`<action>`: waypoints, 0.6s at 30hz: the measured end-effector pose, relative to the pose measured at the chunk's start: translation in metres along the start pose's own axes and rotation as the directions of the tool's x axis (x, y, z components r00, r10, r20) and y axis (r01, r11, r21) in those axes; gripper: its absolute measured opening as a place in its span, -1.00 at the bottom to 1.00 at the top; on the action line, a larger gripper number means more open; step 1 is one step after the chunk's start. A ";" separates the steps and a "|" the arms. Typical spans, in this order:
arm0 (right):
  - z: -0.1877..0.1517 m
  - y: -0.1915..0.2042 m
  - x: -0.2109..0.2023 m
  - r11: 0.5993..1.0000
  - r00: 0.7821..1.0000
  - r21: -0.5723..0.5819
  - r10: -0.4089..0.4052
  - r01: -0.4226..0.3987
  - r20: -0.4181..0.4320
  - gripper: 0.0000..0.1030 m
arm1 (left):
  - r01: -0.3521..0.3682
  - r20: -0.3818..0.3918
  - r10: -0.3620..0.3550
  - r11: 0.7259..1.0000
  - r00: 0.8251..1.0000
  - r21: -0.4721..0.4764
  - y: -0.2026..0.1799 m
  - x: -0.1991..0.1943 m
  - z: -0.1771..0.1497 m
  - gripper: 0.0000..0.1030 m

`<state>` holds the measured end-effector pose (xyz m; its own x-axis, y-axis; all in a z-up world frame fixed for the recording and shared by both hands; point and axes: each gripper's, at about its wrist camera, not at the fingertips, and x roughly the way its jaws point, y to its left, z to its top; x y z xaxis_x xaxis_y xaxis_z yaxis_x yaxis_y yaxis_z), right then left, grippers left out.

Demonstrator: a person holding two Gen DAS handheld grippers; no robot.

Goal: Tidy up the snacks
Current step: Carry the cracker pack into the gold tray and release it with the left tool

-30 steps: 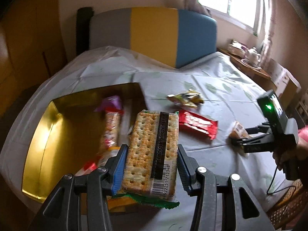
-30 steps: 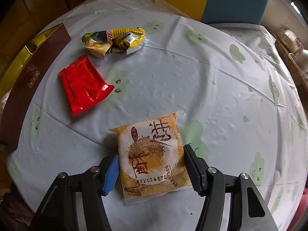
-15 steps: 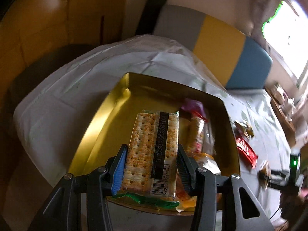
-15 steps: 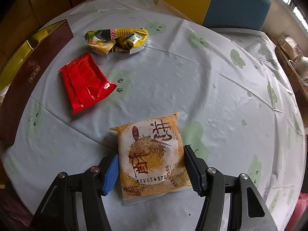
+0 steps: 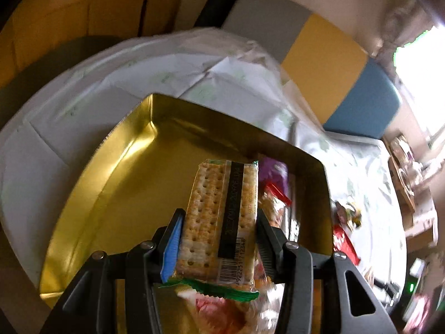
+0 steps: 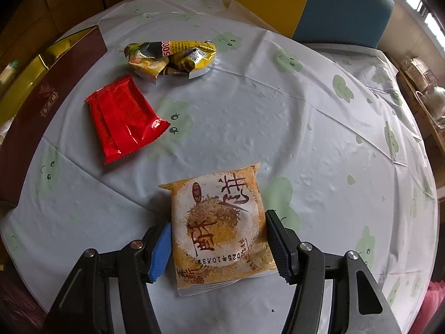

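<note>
My left gripper (image 5: 219, 217) is shut on a long pack of crackers (image 5: 219, 208) with a black stripe and a green end. It holds the pack over the open gold box (image 5: 116, 183). Several snack packs, one of them purple (image 5: 274, 167), lie along the box's right side. My right gripper (image 6: 218, 222) is shut on a square orange pastry pack (image 6: 219, 222), low over the tablecloth, with both pads against the pack's sides. A red pack (image 6: 125, 122) and a crumpled yellow pack (image 6: 169, 58) lie on the table beyond it.
A pale tablecloth with green flower prints (image 6: 278, 128) covers the round table. The box's brown outer wall (image 6: 50, 97) stands at the left in the right wrist view. A chair back in grey, yellow and blue (image 5: 328, 55) rises behind the table. Cluttered furniture stands at the right.
My left gripper has swung left from the table's middle to above the gold box and has rolled, with the cracker pack still in it. The right gripper and its pastry pack have stayed put.
</note>
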<state>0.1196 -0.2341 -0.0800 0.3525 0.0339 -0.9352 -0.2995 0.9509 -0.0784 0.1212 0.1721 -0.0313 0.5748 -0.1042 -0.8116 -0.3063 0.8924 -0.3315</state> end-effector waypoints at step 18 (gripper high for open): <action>0.002 -0.001 0.001 1.000 1.000 -0.011 -0.001 0.001 -0.001 0.21 | -0.089 -0.070 0.092 0.995 0.993 0.039 -0.010 0.053 0.015 -0.01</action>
<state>0.1218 -0.2347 -0.0801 0.3516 0.0326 -0.9356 -0.3088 0.9475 -0.0830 0.1663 0.1641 -0.0633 0.4897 -0.0522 -0.8703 -0.3266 0.9145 -0.2387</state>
